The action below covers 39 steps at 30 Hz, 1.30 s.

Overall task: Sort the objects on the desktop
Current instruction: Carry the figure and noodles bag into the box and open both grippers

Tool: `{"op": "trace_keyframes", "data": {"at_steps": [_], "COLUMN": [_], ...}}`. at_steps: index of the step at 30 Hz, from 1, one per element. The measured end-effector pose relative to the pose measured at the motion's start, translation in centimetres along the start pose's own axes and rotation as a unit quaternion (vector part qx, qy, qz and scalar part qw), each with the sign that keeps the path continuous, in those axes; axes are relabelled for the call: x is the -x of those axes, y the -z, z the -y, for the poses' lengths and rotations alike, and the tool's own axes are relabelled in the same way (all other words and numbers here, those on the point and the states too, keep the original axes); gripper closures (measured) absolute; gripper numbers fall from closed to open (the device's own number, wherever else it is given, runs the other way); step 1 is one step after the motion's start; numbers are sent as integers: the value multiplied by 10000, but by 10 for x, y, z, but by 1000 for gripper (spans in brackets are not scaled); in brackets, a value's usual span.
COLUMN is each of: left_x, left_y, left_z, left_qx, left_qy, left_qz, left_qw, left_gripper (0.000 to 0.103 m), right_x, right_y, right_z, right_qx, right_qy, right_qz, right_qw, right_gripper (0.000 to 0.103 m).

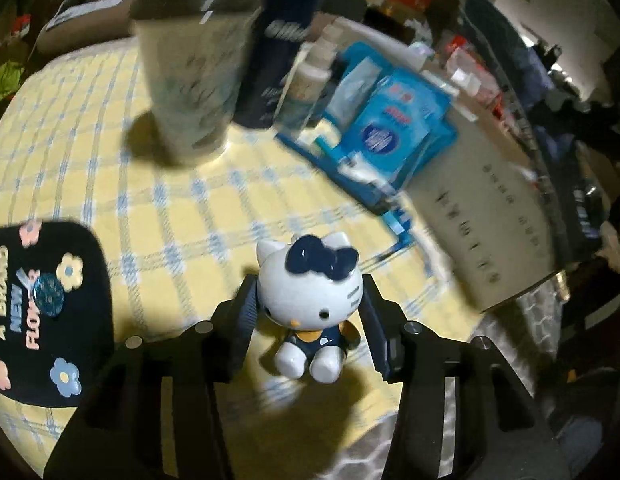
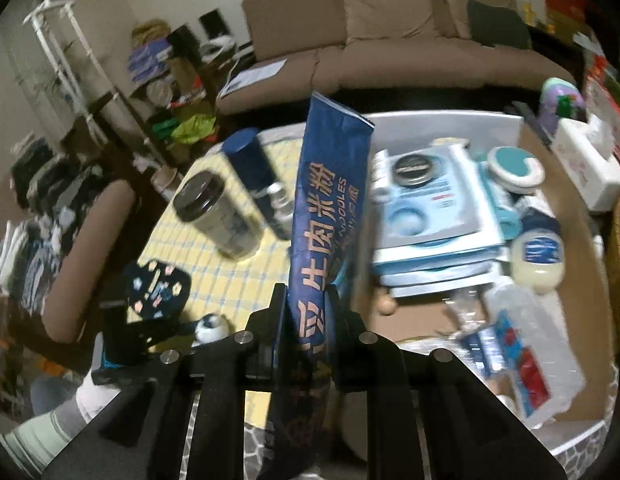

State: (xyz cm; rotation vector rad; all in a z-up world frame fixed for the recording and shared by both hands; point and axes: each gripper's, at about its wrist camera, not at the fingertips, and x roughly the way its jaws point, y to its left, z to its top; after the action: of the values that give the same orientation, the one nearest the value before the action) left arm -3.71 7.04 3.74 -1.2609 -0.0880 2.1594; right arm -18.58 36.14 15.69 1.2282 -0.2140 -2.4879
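On my left wrist view, the left gripper [image 1: 308, 320] brackets a white cat figurine [image 1: 310, 304] with a dark blue bow. The figurine sits upright on the yellow checked tablecloth [image 1: 182, 216]. One finger [image 1: 246, 320] lies against the side of its head; the other stands just beside the opposite cheek, and I cannot tell whether that pad makes contact. I therefore cannot confirm whether these tongs grip the figurine or merely straddle it.

All positions below are given relative to the figurine:
- Beyond it and to the picture's left stands a pale tumbler [image 1: 190, 80] with a dark lid, blurred.
- Just beside the tumbler, further right, stands a dark blue can [image 1: 278, 52].
- Beyond the figurine to the right lies a stack of blue packets [image 1: 389, 120] at the edge of a grey bin [image 1: 481, 216].
- To its left, at the frame edge, lies a black flowered pouch [image 1: 42, 312].

On my right wrist view, the right gripper [image 2: 308, 300] is clamped on a tall blue noodle packet [image 2: 329, 200], which stands up between the fingers and reaches well above them. The packet hangs over the boundary between the tablecloth and a white storage bin [image 2: 449, 120]. The bin holds blue boxes [image 2: 433, 208], a cream jar [image 2: 537, 256] and a clear bottle [image 2: 529, 344]. The figurine [image 2: 212, 326] shows low on the left of this view, with the left gripper's body [image 2: 118, 340] beside it.
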Motion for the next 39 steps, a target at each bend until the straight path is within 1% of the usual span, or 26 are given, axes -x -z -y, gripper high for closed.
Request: {"op": "trace_keyframes", "data": {"at_steps": [5,13,18,20,23,25,27,30,34,36,39], "left_x": [13,35,25,17,-5,-18,-36,-60,-77,-84,-92], "left_y": [-26,-78,-106,-113,-123,-126,-127,-124,-122,-123,-117], "left_z": [40,132,182,198,221,229,237,244,252,261,279], "left_qx": [-222,-656,-812,-820,-726,-698,-704,-716,-785,-892,-1214], "left_qy": [312,930,1197,1283,1445,1467,1404,1266,1234,1224,1092], "left_qz": [231,546,551,514,380,295,173,-42,-173,-261,-477], "left_qw": [9990,9920,9879,9870,9861,9863,9874,9894,9891,9881,9854], "left_gripper": [57,57,57,57,57,57,57,57,57,57,57], "right_x": [21,41,68,84,102,106,106,97,81,76,70], "right_y": [0,7,11,12,16,18,22,27,33,34,35], "right_z": [20,45,71,87,109,122,134,144,152,152,148], "right_qx": [-66,-190,-365,-460,-473,-554,-681,-748,-855,-887,-820], "right_qy": [442,583,664,807,1338,1537,1515,1543,1476,1422,1409], "right_qz": [183,359,599,736,816,805,773,573,346,280,197], "right_qw": [9988,9975,9953,9930,9865,9833,9831,9835,9847,9855,9864], "right_gripper": [86,87,90,90,90,90,90,90,89,88,88]}}
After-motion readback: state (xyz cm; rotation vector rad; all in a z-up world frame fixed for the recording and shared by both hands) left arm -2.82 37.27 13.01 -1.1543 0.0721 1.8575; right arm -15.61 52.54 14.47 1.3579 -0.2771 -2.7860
